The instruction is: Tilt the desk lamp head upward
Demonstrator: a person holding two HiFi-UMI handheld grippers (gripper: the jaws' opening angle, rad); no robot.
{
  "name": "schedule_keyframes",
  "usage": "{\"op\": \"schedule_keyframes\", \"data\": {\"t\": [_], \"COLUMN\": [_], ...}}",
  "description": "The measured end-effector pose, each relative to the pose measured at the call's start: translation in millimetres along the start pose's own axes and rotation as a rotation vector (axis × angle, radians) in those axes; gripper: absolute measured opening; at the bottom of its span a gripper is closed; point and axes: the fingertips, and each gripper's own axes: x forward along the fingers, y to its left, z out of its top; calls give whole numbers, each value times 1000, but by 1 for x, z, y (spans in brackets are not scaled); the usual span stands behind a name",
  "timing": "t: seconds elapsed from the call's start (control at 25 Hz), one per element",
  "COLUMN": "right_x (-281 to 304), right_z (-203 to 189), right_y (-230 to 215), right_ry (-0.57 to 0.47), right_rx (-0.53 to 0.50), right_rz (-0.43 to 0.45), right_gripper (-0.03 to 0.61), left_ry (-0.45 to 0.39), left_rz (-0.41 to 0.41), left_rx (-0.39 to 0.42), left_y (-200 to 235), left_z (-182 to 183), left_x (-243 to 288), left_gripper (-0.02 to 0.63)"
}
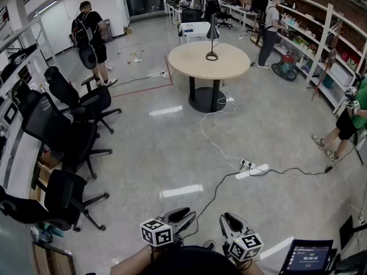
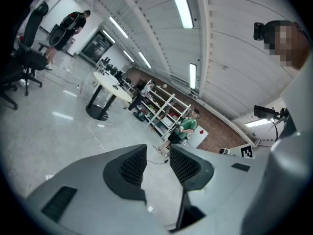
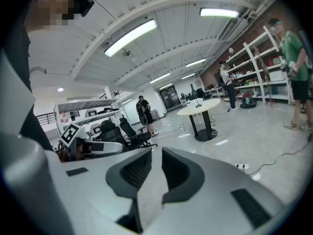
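While we stand well away, left gripper [image 1: 182,216] wide open, right gripper [image 1: 230,222] slightly parted, both empty, the desk lamp [image 1: 213,33] stands at twelve o'clock on the round worktop [image 1: 189,62]. Floor cables [image 1: 218,148] between could trip us; an unbraced push might topple it.

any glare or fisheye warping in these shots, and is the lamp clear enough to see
Head view: light streaks glare on the floor, shelves bow outward, desk lamp is small but sharp. Left gripper view: dark round vignette, ceiling tube blown out. Right gripper view: same vignette, ceiling light overexposed.
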Motion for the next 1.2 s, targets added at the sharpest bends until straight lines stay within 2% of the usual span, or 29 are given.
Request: {"op": "schedule_keyframes", "data": {"t": [0.6, 0.92, 1.2], "right_x": [-7, -31, -58], "right_z": [0, 0, -4], "right_y": [-10, -35, -52], "right_ry": [-9, -33, -43], "right_rx": [5, 39, 55], "right_rz": [-13, -53, -43], "right_gripper": [67, 67, 67], "left_ry": [19, 35, 42], "left_rz": [-12, -28, -22], "left_rx": [-11, 2, 6], "left_y": [-5, -26, -52], "left_z": [-6, -18, -38], "left_x": [13, 32, 45], "left_gripper": [150, 152, 152]}}
